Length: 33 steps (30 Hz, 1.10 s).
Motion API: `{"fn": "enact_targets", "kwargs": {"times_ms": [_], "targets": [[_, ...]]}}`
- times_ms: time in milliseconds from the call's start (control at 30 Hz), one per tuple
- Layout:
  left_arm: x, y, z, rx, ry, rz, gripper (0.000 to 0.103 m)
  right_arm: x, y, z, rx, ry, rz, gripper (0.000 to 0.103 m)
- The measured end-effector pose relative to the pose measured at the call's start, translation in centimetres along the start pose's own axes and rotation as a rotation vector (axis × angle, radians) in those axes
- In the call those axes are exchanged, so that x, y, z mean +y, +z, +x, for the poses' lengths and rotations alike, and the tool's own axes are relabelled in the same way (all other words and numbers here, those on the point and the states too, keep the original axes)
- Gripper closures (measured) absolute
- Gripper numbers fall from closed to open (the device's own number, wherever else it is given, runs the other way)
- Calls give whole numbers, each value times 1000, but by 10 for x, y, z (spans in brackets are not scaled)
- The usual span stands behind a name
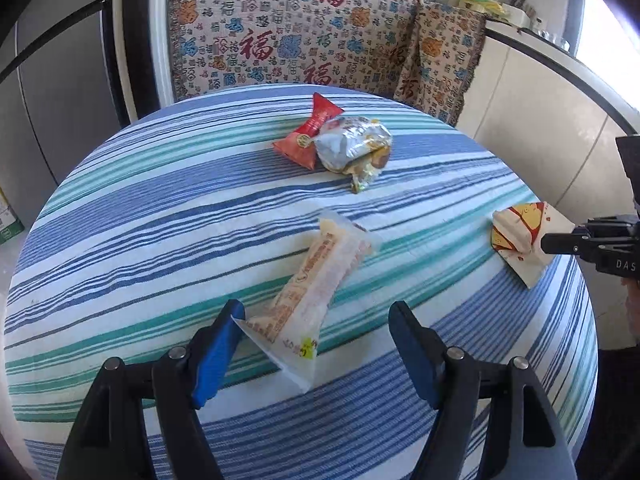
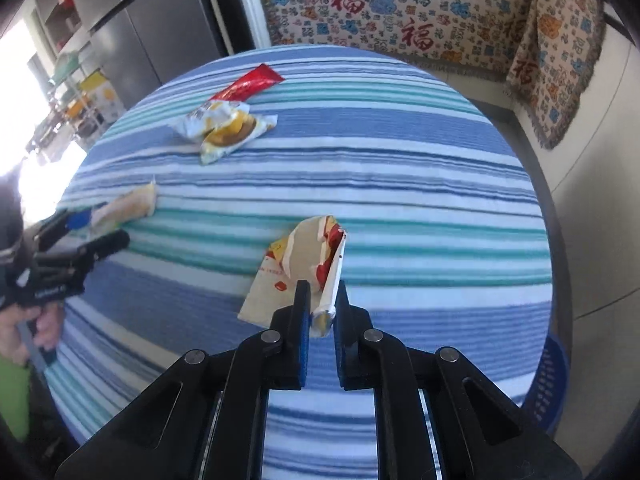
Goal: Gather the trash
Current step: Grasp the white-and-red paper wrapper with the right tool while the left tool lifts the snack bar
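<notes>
On the round striped table (image 1: 160,208) lie several wrappers. A long pale orange wrapper (image 1: 308,292) lies between the open fingers of my left gripper (image 1: 318,312); its near end reaches in between the blue pads. My right gripper (image 2: 322,300) is shut on the edge of a white paper wrapper with red and yellow print (image 2: 296,264), also seen in the left wrist view (image 1: 520,240). A red packet (image 1: 312,132) and a crumpled silver and yellow wrapper (image 1: 352,144) lie together farther back.
A patterned cloth (image 1: 300,32) covers furniture behind the table. A blue basket (image 2: 552,384) stands on the floor at the table's right. A grey fridge (image 2: 160,32) stands at the back left. A white cabinet (image 1: 540,120) is at the right.
</notes>
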<state>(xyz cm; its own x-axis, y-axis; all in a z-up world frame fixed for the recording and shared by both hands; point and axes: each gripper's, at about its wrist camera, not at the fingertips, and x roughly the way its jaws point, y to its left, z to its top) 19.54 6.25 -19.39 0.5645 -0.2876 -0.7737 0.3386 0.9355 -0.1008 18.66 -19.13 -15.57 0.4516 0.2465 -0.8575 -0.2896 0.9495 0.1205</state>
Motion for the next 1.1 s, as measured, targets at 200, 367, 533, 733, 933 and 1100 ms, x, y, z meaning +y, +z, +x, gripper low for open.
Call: {"fn": "enact_targets", "kwargs": {"times_ms": [200,367,533,733,933,1100], "targets": [[-32,-11,-8,50,-61,143,27,-13,-12,-7,-2,19,-2,88],[-18,0,-3,62,-15,65,27,-23,-7,-2,5,70,54,71],[-5,17,-8,48,-30,14,27,-20,-8,-10,0,91,71,71],[-14,24,-1,77,10,50,65,-12,-4,-11,17,66,51,87],[-15,21,-8,56,-15,10,86,-13,-9,-20,-2,29,56,98],[-37,22,-24,15,-50,33,87,-23,-14,-35,-44,35,90,98]]}}
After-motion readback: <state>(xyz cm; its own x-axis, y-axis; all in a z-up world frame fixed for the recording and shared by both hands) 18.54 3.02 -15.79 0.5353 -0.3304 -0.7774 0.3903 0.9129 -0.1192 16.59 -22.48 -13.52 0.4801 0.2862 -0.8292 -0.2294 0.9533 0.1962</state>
